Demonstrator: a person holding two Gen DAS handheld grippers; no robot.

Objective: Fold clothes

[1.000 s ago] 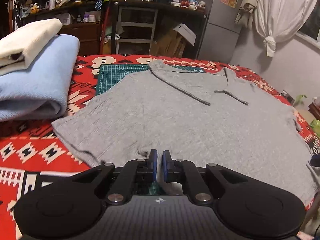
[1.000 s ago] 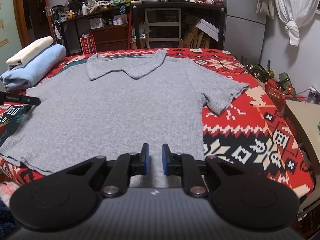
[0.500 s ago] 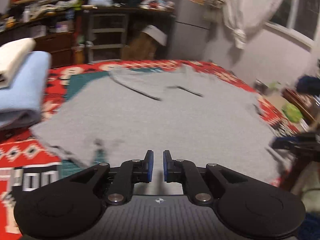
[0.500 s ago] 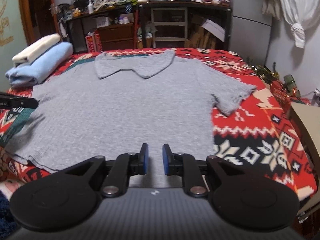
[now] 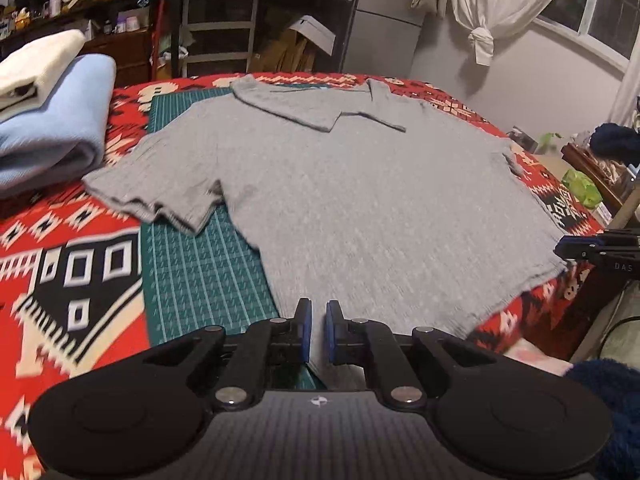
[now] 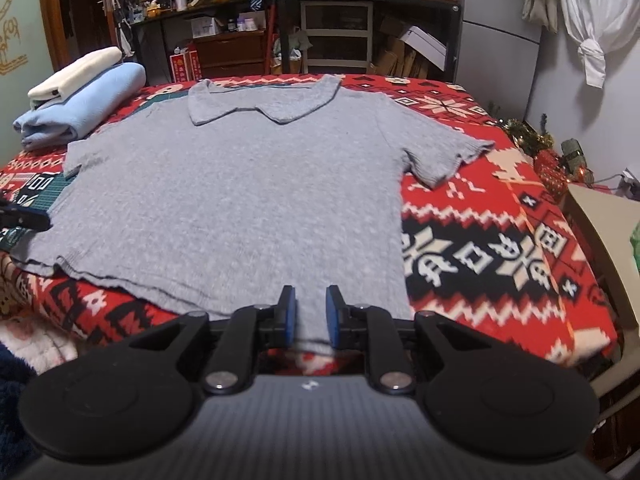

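- The only readable writing is "DAS" in pale letters on the body of the right tool (image 5: 600, 254), seen at the right edge of the left wrist view; the posters and box labels in the background are too small to read
- The grey polo shirt (image 6: 240, 184) lies flat, front up, on the bed's red patterned blanket (image 6: 480, 248), collar toward the far shelves, hem at the near edge
- Its left sleeve (image 5: 152, 196) lies partly on a green cutting mat (image 5: 200, 272); the other sleeve (image 6: 452, 156) lies spread on the blanket
- Left tool (image 5: 316, 332): blue pads a narrow gap apart, over the shirt's lower left corner; whether cloth is pinched cannot be told
- Right tool (image 6: 310, 312): pads slightly apart, with the hem running between them; a real grip cannot be told
- A folded light-blue garment (image 6: 88, 108) with a cream one (image 6: 76, 70) on top sits just beside the shirt's left sleeve
- Compared with a second ago, the left tool has shifted from the middle of the hem to the shirt's left corner, so the mat and sleeve now show; its pads sit slightly wider
- The right tool has moved little, and its gap looks slightly wider than before
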